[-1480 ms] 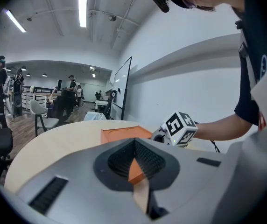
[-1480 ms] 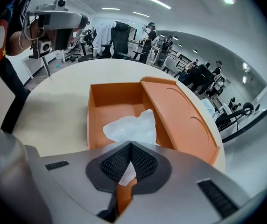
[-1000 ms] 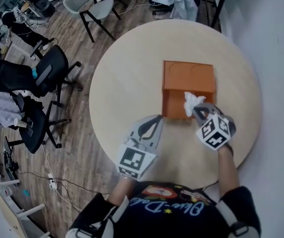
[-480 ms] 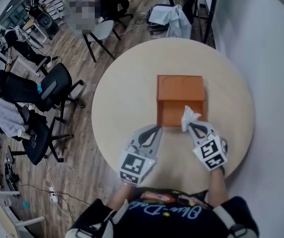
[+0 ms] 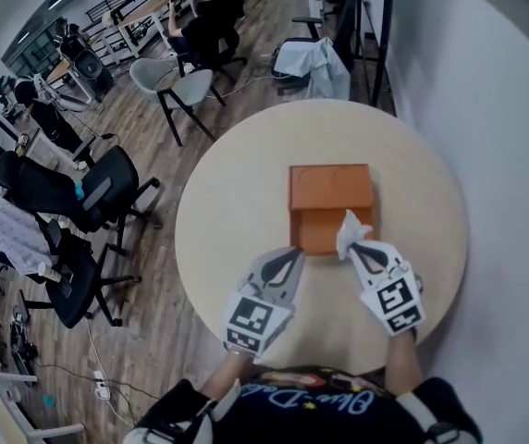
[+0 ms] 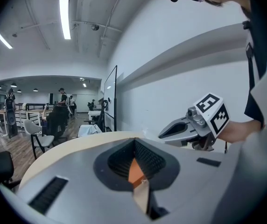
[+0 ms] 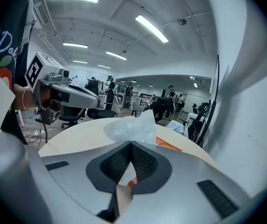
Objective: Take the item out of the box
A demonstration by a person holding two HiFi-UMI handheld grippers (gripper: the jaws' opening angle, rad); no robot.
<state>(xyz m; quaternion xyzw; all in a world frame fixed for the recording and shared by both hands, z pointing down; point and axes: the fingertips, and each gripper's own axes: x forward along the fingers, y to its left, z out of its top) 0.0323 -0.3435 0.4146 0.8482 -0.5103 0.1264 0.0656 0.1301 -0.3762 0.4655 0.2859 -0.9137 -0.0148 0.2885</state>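
An orange box lies open on the round table; its flap shows past the right jaws. My right gripper is shut on a crumpled white plastic item, held up at the box's near right corner. In the right gripper view the item bulges out just beyond the right gripper. My left gripper sits shut and empty by the box's near left corner, close to it. In the left gripper view a sliver of the box shows behind the left gripper.
Black office chairs and a grey chair stand on the wood floor left of the table. A white wall runs close along the right. Bare tabletop surrounds the box.
My right gripper has drawn back toward me with the plastic item, from over the box's front to its near right corner. The left gripper stays about where it was.
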